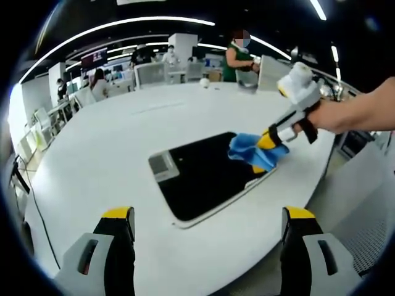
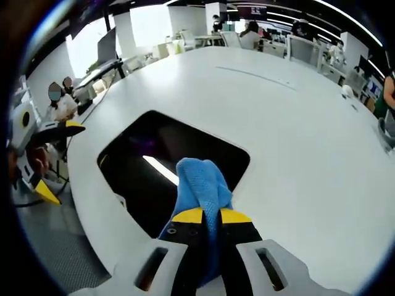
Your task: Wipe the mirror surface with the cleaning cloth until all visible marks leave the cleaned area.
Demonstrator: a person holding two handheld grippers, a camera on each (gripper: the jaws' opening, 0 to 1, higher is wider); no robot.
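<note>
Mirror [image 1: 200,176]: flat rectangular slab with rounded corners and a thin pale edge, lying face up on a white table. Surface reads near black; in the right gripper view it carries a bright streak of reflected light. One corner in the left gripper view shows a pale grey square patch.

Cleaning cloth [image 1: 256,151]: blue, textured weave, bunched into a wad. It sits pressed on the mirror near one corner, folds sticking up.
</note>
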